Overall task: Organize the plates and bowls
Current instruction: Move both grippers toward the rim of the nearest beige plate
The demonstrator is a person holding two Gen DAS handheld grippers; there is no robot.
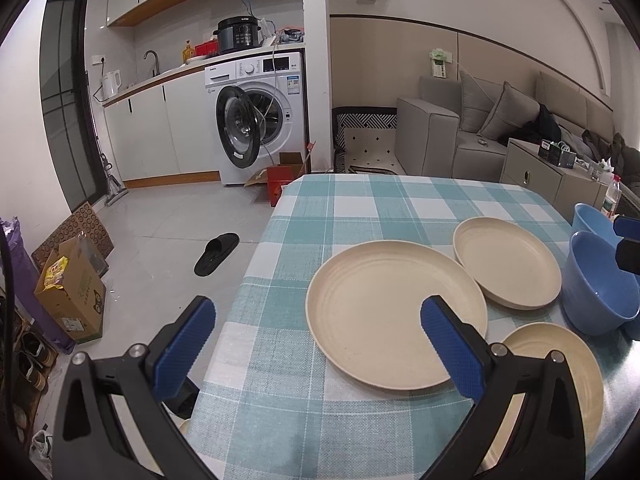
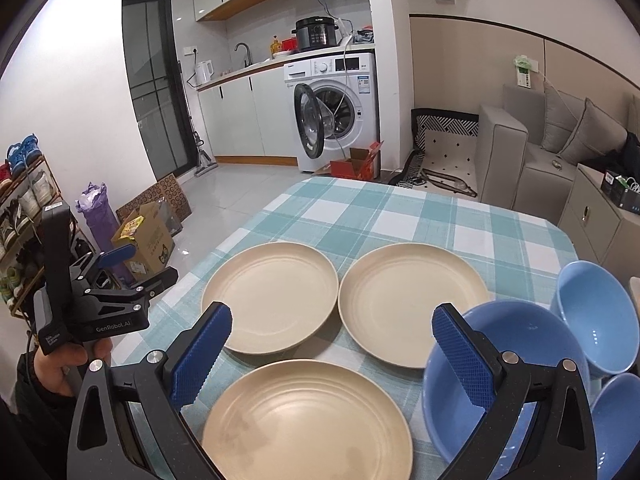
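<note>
On the teal-and-white checked tablecloth, three cream plates in a loose triangle, none touching: far-left plate, far-right plate, near plate; each round, shallow, matte, ringed with faint concentric ridges, the near one lightly smudged; to the right of them, three sky-blue bowls close together, glossy inside: large bowl just beside the far-right plate, tilted bowl behind it near the table edge, third bowl only partly in view at the frame's edge; right gripper above the near plate, blue ribbed pads spread wide, grasping nothing; left gripper over the table's left side, fingers likewise released and bare, right pad overlapping the big plate's rim in view; seen from the right wrist, left gripper off the table's left edge, held in a hand.
</note>
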